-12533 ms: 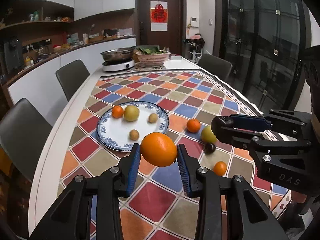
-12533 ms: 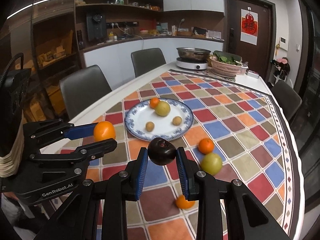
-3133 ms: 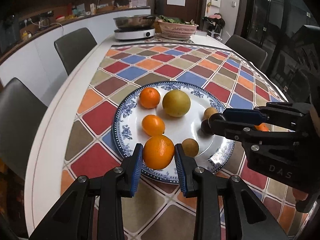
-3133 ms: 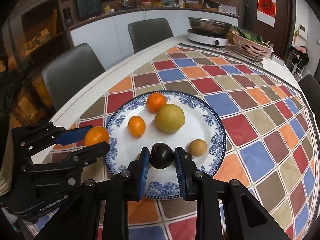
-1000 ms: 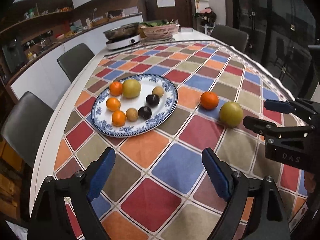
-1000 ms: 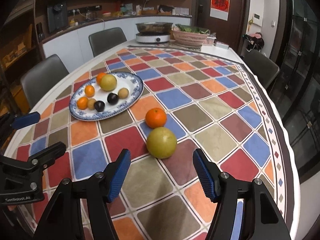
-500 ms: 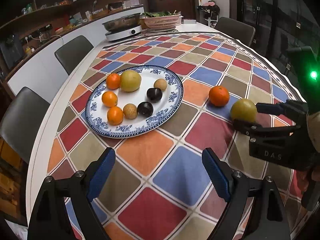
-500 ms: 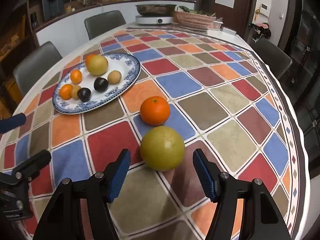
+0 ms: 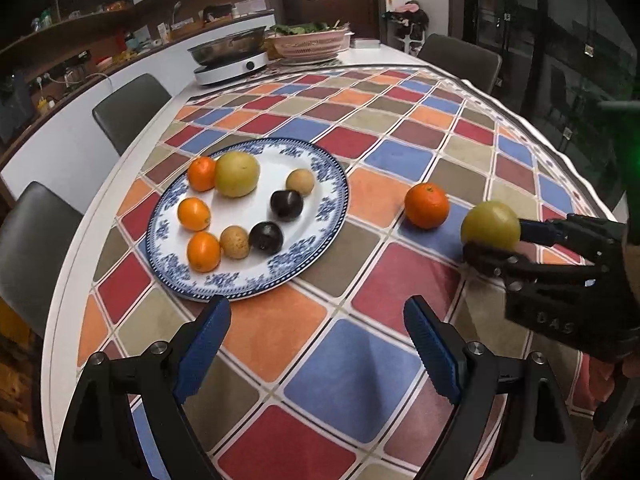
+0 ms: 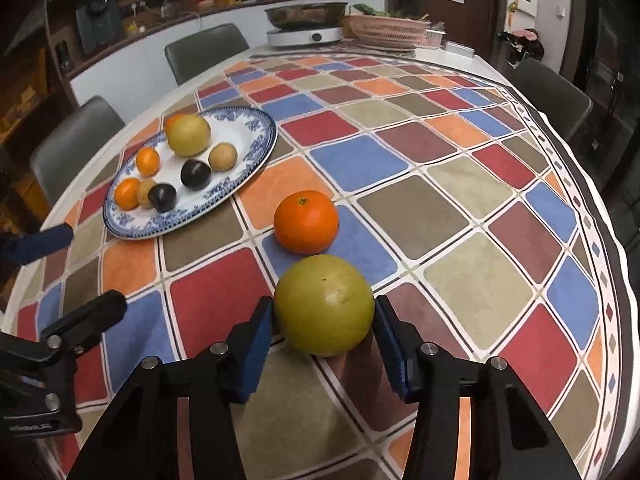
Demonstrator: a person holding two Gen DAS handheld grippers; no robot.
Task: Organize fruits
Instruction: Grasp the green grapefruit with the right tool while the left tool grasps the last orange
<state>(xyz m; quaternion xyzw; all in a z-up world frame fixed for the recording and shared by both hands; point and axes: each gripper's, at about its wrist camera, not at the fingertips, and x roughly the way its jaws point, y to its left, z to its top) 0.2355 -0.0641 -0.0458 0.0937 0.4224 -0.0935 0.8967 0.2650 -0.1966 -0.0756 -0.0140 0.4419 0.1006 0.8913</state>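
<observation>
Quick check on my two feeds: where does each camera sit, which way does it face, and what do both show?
Left wrist: rides the left claw, angled down at the plate; its open fingers show, and the right claw at right.
Right wrist: rides the right claw, facing the green fruit between its closing fingers; left claw at left.
Shared: plate, orange, green fruit, checked tablecloth.

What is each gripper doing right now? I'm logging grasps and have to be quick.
Left gripper: open, holding nothing.
Right gripper: jaws closing around the yellow-green fruit on the tablecloth; full pad contact cannot be told.
</observation>
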